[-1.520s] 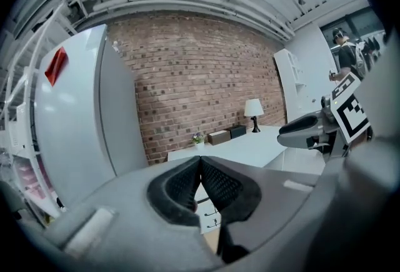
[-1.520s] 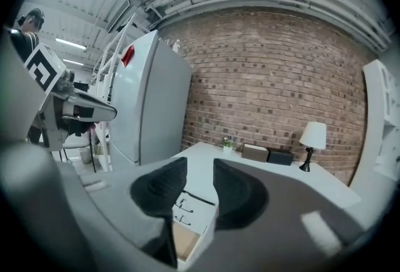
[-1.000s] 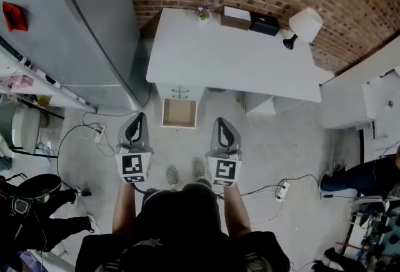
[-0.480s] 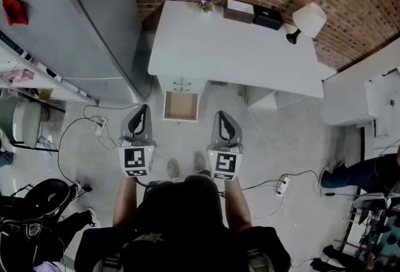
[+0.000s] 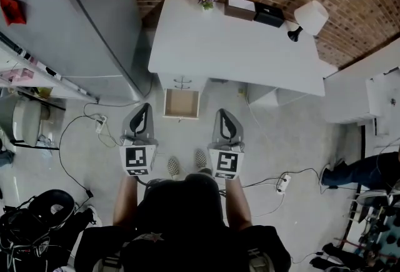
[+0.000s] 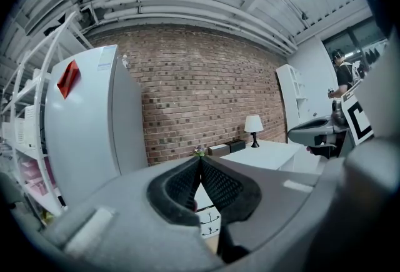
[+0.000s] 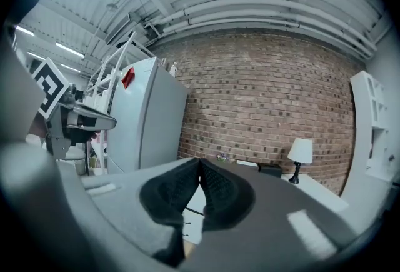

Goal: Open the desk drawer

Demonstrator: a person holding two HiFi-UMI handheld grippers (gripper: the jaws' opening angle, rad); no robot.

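Note:
A white desk (image 5: 237, 49) stands against the brick wall. Its drawer (image 5: 182, 103) is pulled out under the left end, and the wooden inside shows with nothing in it. Two more drawer fronts with dark handles (image 5: 182, 83) sit above it. My left gripper (image 5: 139, 119) and right gripper (image 5: 225, 122) hover side by side just short of the drawer, one on each side, both pointing at the desk. In both gripper views the black pads meet at the tips with nothing between them: left gripper (image 6: 199, 161), right gripper (image 7: 199, 163).
A tall grey refrigerator (image 5: 69, 20) stands left of the desk. On the desk are a small flower pot (image 5: 205, 2), boxes (image 5: 253, 11) and a white lamp (image 5: 307, 17). Cables and power strips (image 5: 284, 184) lie on the concrete floor. A white cabinet (image 5: 369, 92) is at right.
The view has shifted slightly, with the desk and drawer sitting a little higher in the frame. Both grippers keep their places and stay shut.

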